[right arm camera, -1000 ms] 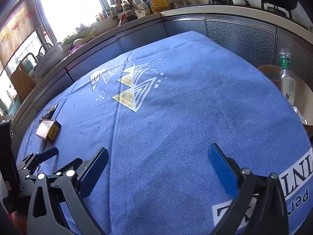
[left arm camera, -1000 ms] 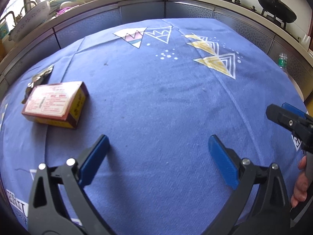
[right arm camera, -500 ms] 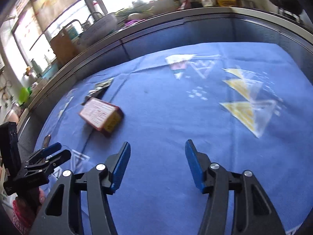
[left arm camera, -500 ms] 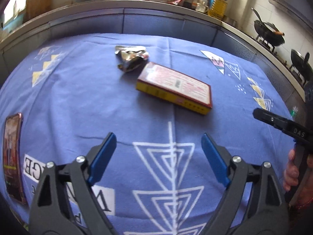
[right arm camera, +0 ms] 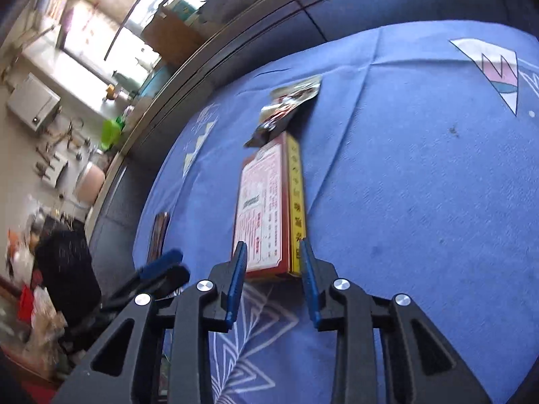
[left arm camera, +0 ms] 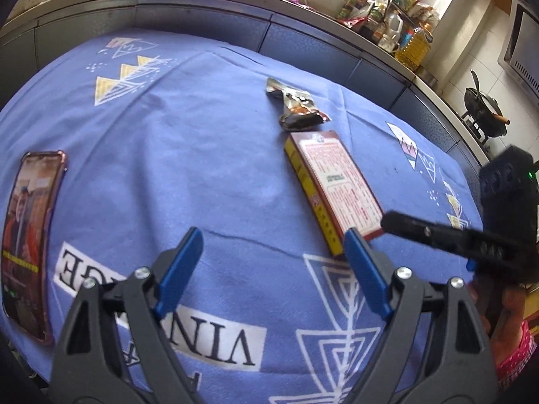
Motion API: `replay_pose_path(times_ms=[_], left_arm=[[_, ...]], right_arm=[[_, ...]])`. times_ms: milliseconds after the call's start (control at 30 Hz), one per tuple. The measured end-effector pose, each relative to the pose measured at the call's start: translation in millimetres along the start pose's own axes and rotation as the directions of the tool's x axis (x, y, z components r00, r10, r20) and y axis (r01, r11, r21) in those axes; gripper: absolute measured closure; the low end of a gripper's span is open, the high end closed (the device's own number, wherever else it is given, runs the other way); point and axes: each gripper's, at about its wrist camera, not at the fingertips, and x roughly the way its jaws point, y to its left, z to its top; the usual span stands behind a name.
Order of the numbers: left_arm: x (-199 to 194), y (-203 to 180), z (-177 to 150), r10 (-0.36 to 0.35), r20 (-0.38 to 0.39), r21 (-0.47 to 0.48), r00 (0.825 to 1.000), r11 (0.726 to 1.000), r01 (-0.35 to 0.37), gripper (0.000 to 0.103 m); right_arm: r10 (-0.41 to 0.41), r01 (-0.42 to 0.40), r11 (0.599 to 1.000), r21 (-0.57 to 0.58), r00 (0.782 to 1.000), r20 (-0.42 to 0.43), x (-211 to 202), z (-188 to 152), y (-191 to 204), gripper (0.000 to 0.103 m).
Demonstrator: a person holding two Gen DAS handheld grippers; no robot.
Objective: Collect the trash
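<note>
The near end of the box [right arm camera: 269, 208] sits behind the right tongs [right arm camera: 273, 262], so whether the pads [right arm camera: 237, 269] touch it cannot be told. The phone [left arm camera: 27, 235] runs off the left edge; in the right view only a blurred sliver shows. The print on the box is too small to read. The crumpled wrapper [left arm camera: 296, 107] has no readable label.

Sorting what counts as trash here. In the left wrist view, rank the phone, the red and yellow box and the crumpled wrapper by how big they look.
Largest to smallest:
1. phone, though it lies nearer the camera at the stretched fisheye edge, so its lead over the box is unsure.
2. red and yellow box.
3. crumpled wrapper, clearly smallest, and also farthest away.
</note>
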Motion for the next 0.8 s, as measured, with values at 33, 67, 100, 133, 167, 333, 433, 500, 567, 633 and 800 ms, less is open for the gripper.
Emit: replay_pose_path(times_ms=[33,67,100,133,167,333,433,500,567,633,800], left_arm=[[1,1,1,0.004,0.000,-0.006,1.000,1.000,-0.004,0.021],[3,2,3,0.007,0.000,-0.011,1.000,1.000,-0.007,0.021],[3,0,3,0.010,0.003,-0.010,1.000,1.000,-0.010,0.021],[4,-2,4,0.017,0.008,-0.006,1.000,1.000,-0.017,0.021],[4,-6,5,0.029,0.016,0.006,0.999,1.000,-0.030,0.021],[20,-38,19,0.067,0.043,0.085,0.997,0.994,-0.071,0.010],[36,-61,28,0.092,0.056,0.129,0.994,0.987,-0.099,0.010],[49,-77,31,0.123,0.052,0.164,0.991,0.978,-0.130,0.009],[60,-87,31,0.154,0.047,0.190,0.987,0.969,-0.160,0.008],[67,-91,30,0.194,0.055,0.207,0.980,0.957,-0.201,0.012],[50,-74,20,0.192,0.091,0.192,0.977,0.959,-0.207,0.042]], right_arm=[[-0.003,0.003,1.000,0.014,1.000,0.021,-6,-6,-2,0.071],[-0.013,0.011,0.999,0.039,0.998,0.058,-14,-11,-7,0.071],[-0.029,0.023,0.998,0.065,0.995,0.092,-23,-16,-14,0.070],[-0.056,0.045,0.995,0.088,0.991,0.123,-32,-19,-21,0.070],[-0.089,0.073,0.992,0.107,0.985,0.149,-40,-23,-29,0.070],[-0.203,0.159,0.967,0.197,0.952,0.230,-67,-40,-64,0.071],[-0.214,0.164,0.962,0.218,0.949,0.232,-66,-48,-77,0.071],[-0.215,0.165,0.962,0.218,0.948,0.235,-63,-49,-76,0.071],[-0.222,0.172,0.961,0.218,0.947,0.230,-61,-46,-75,0.071],[-0.220,0.172,0.961,0.217,0.949,0.224,-59,-43,-73,0.070],[-0.190,0.150,0.971,0.187,0.957,0.217,-55,-25,-63,0.071]])
